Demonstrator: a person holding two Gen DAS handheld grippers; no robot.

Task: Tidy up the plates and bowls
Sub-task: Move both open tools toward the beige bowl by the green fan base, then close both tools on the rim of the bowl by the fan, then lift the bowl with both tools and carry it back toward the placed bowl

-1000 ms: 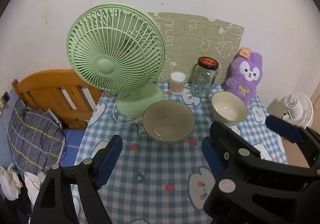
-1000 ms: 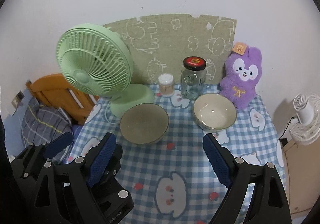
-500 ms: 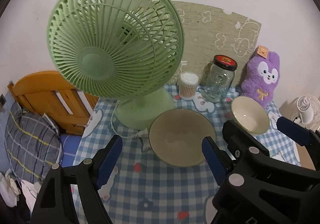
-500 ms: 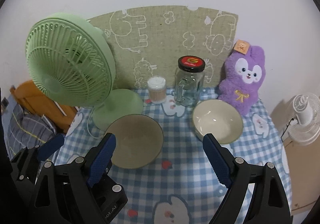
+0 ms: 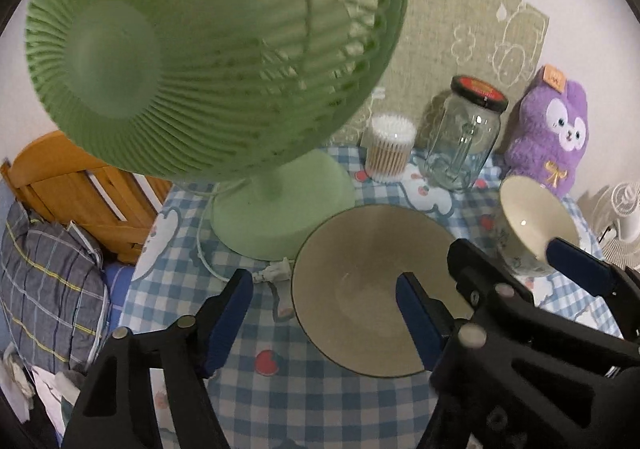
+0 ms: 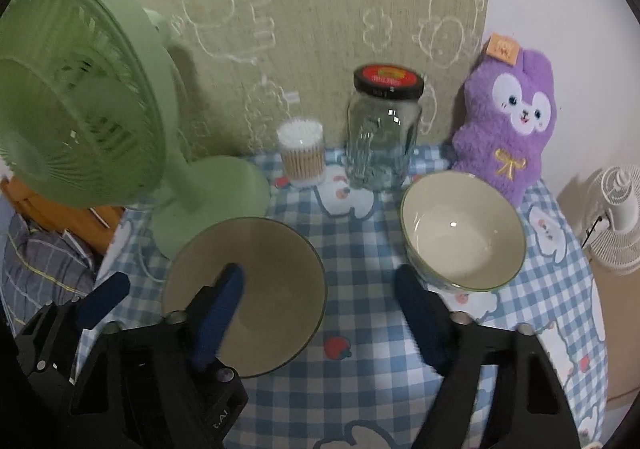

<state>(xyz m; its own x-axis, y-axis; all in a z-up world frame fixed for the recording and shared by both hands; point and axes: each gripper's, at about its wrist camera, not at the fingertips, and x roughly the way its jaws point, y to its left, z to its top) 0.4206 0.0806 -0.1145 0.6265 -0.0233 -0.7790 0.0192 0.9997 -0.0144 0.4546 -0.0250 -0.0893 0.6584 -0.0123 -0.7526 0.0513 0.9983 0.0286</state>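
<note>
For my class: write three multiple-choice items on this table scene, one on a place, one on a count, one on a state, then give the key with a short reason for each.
1. What stands right behind the cream bowl?
A. purple plush toy
B. green fan
C. cotton swab tub

2. How many bowls are on the table?
A. one
B. two
C. three

3. The glass jar is:
A. lidless
B. on its side
C. upright, lid on

Key: 1 A, the toy sits behind its rim; 2 B, the cream bowl and the olive bowl; 3 C, the black and red lid tops it.
</note>
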